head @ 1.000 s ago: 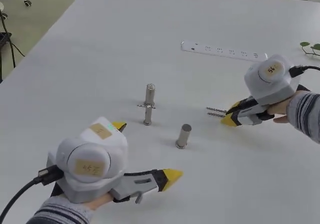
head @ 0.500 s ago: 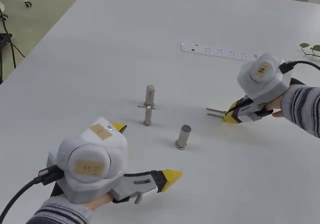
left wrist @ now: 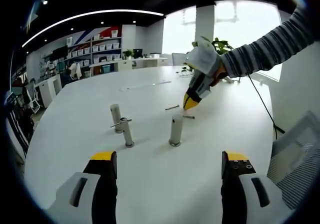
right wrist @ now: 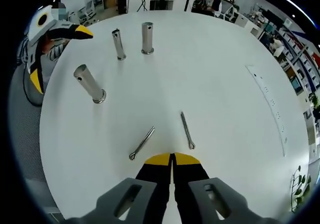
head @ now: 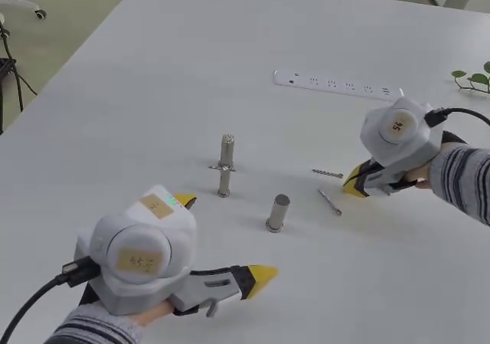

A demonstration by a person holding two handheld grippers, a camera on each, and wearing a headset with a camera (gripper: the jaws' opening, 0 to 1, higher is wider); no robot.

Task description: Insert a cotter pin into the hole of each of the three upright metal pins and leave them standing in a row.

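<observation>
Two cotter pins (right wrist: 142,143) dot white table (right wrist: 225,59); left fingers (left wrist: 103,184) wide, right fingers (right wrist: 157,170) closed empty.

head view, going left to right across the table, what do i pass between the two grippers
pair of metal pins, one behind the other → single metal pin → two loose cotter pins

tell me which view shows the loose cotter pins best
The right gripper view: both cotter pins lie whole and close before its shut jaws. The head and left gripper views show them as small thin slivers.
</observation>
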